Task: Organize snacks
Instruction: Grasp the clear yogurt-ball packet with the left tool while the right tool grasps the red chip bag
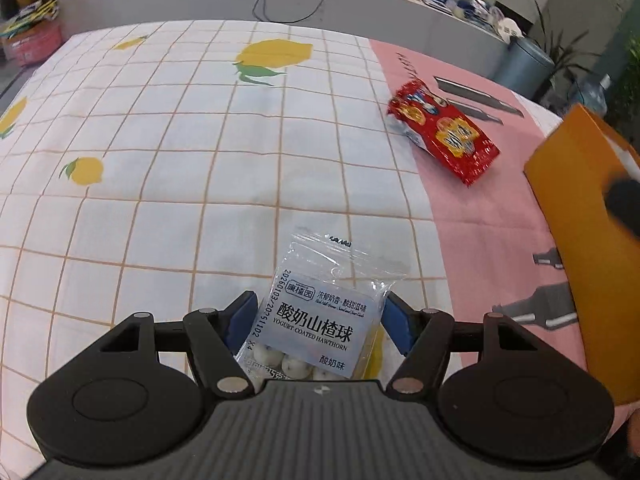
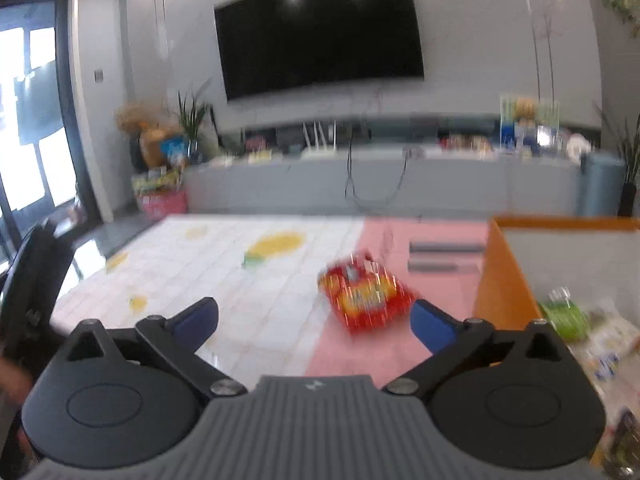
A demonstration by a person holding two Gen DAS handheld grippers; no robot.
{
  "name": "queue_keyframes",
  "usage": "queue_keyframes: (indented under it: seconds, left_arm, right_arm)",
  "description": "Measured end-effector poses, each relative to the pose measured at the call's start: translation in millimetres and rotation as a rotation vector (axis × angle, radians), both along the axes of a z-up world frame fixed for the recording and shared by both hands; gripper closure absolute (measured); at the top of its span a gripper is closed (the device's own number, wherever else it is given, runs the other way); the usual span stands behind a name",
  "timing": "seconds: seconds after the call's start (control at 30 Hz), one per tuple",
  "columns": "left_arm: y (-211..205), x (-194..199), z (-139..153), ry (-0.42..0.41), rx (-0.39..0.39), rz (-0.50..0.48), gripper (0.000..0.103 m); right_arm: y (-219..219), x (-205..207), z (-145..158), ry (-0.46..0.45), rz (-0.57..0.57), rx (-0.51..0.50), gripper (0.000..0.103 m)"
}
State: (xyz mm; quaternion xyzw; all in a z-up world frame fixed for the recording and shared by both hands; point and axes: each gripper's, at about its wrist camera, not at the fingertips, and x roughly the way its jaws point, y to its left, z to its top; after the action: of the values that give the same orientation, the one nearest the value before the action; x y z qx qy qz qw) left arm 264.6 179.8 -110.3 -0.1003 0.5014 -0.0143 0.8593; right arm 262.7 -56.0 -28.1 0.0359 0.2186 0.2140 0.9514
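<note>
Left gripper (image 1: 320, 312) has the yogurt hawthorn packet (image 1: 320, 320) between its blue pads (image 1: 244, 316). Jaws are closed in on the packet's sides; the film looks pinched at the right pad, so likely a real grip, though contact under the packet is hidden. The packet sits above the lemon-check cloth (image 1: 160, 140), well left of the orange box (image 1: 580, 220).

Right gripper (image 2: 314, 326) holds nothing; its jaws are spread wide. It is aimed at the red snack bag (image 2: 366, 292), which lies on the pink cloth (image 2: 360, 352) just left of the box (image 2: 500, 280).

Judged step: carry the hawthorn packet to the orange box and drop it in. To do it well, keep the pinch firm since the film is slippery and the balls sit heavy at one end. Lift enough to clear the box wall, pass over or beside the red bag without clipping it, and release only once the packet is past the rim. The right gripper is near the box edge, so collision between the two is a risk.

View differences: only the right wrist view shows the box interior, with a green pack (image 2: 564, 314) and pale wrapped snacks (image 2: 612, 340) already inside. Only the left wrist view shows the packet and its label; it sees the box's outer wall only. The right wrist view is motion-blurred.
</note>
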Motion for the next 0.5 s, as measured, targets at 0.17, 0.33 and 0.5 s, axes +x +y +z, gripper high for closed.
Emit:
queue_keyframes:
  seconds: [0.17, 0.33, 0.5]
  left_arm:
    - [10, 6, 0, -0.008, 0.017, 0.017, 0.026]
    - [17, 8, 0, -0.001, -0.005, 0.018, 0.026]
    - [20, 10, -1, -0.022, -0.014, -0.028, 0.026]
  right_arm:
    - [39, 59, -27, -0.013, -0.053, -0.116, 0.003]
    - [51, 96, -60, -0.011, -0.061, -0.186, 0.003]
    - [64, 139, -80, 0.119, -0.031, -0.289, 0.003]
